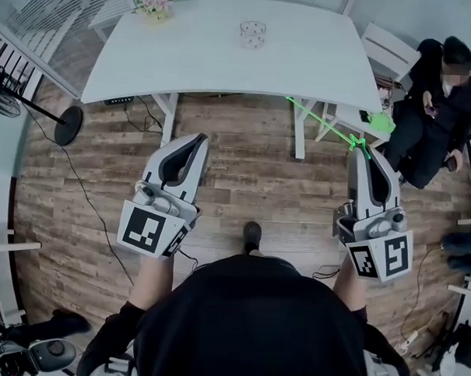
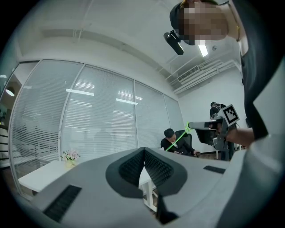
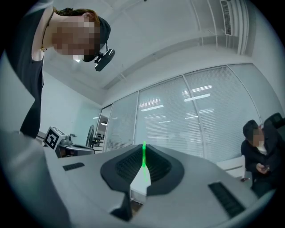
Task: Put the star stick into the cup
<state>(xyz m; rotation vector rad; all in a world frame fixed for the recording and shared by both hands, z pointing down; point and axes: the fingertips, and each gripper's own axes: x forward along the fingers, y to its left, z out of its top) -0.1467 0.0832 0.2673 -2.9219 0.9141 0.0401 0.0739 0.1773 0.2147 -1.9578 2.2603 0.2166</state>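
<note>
A thin green star stick slants from my right gripper up-left toward the table's underside. That gripper is shut on the stick's near end. In the right gripper view the stick stands as a green line between the closed pads. In the left gripper view the stick slants down from the right gripper. The clear glass cup stands upright mid-table, far from both grippers. My left gripper is shut and holds nothing; its pads meet.
The white table spans the far side, with a small pot of flowers at its left corner. A person in black sits at the right beside a green star-like shape. A floor fan base stands left; cables cross the wooden floor.
</note>
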